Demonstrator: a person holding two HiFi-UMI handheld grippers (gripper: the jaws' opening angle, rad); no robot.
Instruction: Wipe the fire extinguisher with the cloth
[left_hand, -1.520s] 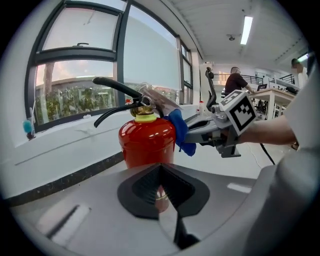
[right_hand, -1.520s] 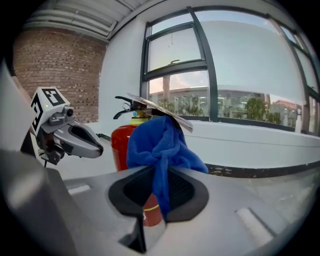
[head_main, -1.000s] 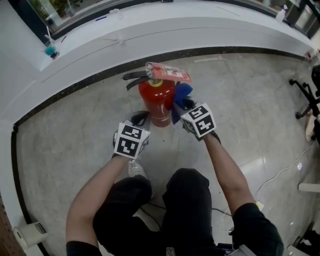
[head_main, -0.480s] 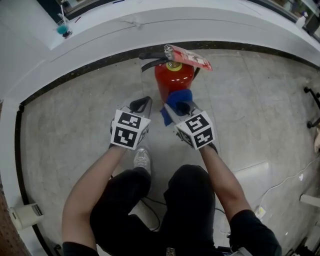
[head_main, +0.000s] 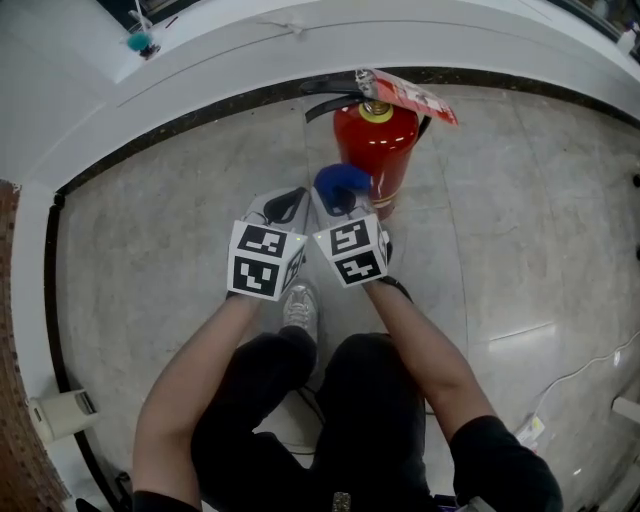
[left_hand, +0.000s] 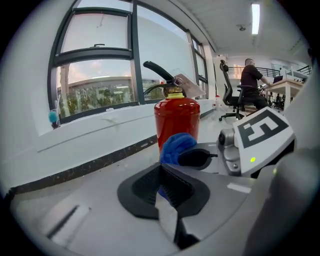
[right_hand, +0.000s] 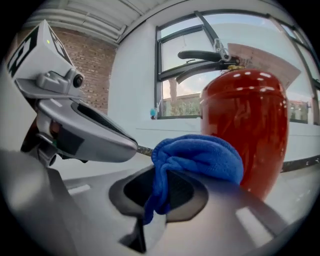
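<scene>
Over grey floor tiles (head_main: 150, 230) we swing our right hand-held gripper (head_main: 338, 208), pinching a blue fluffy cloth (head_main: 340, 180), leftward to wipe the red cylindrical fire extinguisher (head_main: 378, 150) on its other side; left hand-held gripper (head_main: 285, 205) pressed together, empty.

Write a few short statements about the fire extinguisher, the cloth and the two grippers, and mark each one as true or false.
1. The right gripper is shut on a blue cloth. True.
2. The left gripper has its jaws wide apart. False: its jaws are together, with nothing between them.
3. The red fire extinguisher lies on its side. False: it stands upright on the floor.
4. A tag is attached at the top of the fire extinguisher. True.
5. The left gripper holds one end of the cloth. False: only the right gripper holds it.
</scene>
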